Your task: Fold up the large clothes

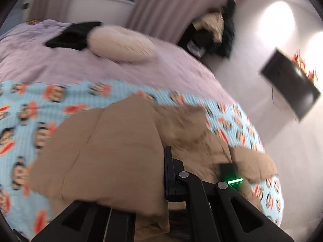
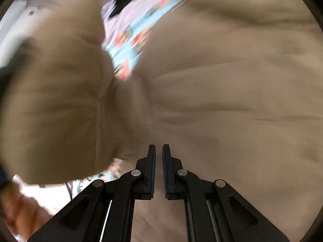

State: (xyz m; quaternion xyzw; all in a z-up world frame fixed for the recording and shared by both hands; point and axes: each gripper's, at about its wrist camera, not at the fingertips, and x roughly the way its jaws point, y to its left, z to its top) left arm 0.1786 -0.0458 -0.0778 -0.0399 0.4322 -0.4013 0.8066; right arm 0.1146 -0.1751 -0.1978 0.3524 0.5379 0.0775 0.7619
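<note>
A large tan garment (image 1: 113, 141) lies bunched on a light blue monkey-print blanket (image 1: 30, 109) on the bed. My left gripper (image 1: 159, 173) is shut on a fold of the tan garment; cloth drapes over the left finger and hides it, and only the right finger (image 1: 168, 171) shows. In the right wrist view the same tan garment (image 2: 222, 80) fills almost the whole frame. My right gripper (image 2: 158, 157) hovers close over it, its jaws nearly closed with a narrow gap and nothing visibly between them. The views are motion-blurred.
The bed has a lilac cover (image 1: 101, 68) with a cream round pillow (image 1: 121, 44) and a black garment (image 1: 70, 35) on it. A pile of dark and cream clothes (image 1: 214, 34) sits by the curtain. A black TV (image 1: 290, 82) hangs on the white wall.
</note>
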